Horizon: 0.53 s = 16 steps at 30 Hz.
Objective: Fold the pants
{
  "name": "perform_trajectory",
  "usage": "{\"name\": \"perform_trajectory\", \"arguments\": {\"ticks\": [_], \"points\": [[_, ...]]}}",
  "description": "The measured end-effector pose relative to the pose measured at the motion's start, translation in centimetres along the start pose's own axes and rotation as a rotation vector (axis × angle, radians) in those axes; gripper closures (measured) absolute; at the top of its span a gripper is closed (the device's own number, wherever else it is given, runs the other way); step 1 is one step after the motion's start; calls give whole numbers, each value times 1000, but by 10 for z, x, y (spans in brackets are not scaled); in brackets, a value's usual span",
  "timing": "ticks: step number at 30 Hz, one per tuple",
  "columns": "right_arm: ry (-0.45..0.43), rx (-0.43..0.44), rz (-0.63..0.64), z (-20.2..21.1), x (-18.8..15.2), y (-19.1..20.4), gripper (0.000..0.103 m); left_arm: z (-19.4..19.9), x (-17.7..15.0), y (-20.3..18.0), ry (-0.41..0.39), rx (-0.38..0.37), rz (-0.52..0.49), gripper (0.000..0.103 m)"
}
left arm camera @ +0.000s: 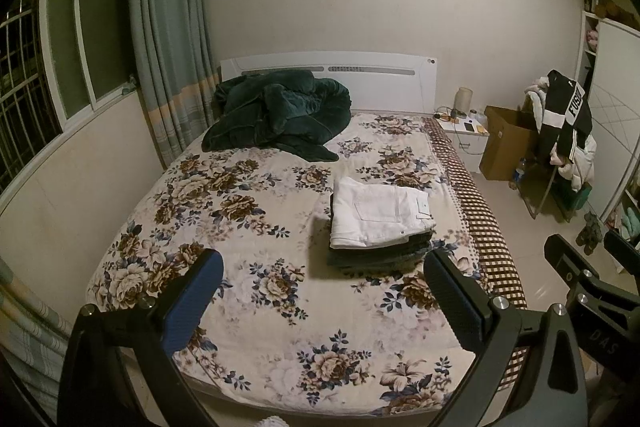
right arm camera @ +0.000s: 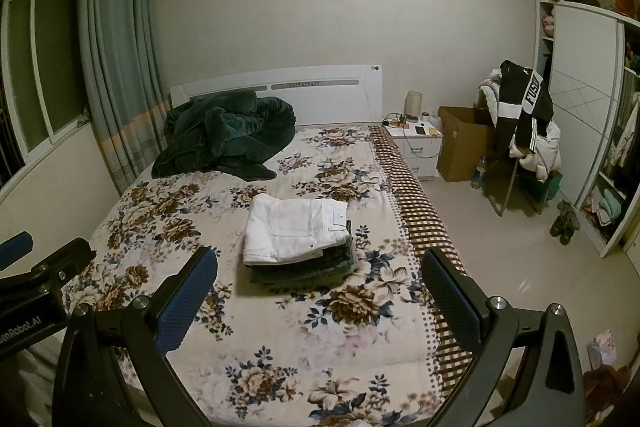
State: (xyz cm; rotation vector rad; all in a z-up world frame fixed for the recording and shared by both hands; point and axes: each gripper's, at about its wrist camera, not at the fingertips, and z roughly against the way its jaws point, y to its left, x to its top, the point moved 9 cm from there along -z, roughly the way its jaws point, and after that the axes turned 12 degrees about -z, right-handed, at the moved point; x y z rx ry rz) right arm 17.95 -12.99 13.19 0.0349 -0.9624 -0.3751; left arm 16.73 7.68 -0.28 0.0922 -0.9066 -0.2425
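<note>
Folded white pants (left arm camera: 378, 217) lie on top of a stack of darker folded pants (left arm camera: 380, 257) on the right half of the flowered bed (left arm camera: 240, 227). The stack also shows in the right wrist view, white pants (right arm camera: 294, 229) over dark pants (right arm camera: 304, 269). My left gripper (left arm camera: 324, 275) is open and empty, held above the foot of the bed, short of the stack. My right gripper (right arm camera: 318, 275) is open and empty, also back from the stack. The right gripper shows at the right edge of the left view (left arm camera: 580, 267).
A dark green blanket (left arm camera: 276, 115) is heaped at the head of the bed by the white headboard (left arm camera: 328, 71). A nightstand (right arm camera: 420, 141), cardboard box (right arm camera: 460, 147), a chair piled with clothes (right arm camera: 524, 131) and a wardrobe (right arm camera: 588, 107) stand to the right. Curtain and window are at left.
</note>
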Motion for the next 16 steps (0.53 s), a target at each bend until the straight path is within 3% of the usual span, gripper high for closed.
{"name": "perform_trajectory", "arguments": {"ticks": [16], "points": [[-8,-7,-4,1,-2,5,0,4,-2,2,-5,6,2,0]]}}
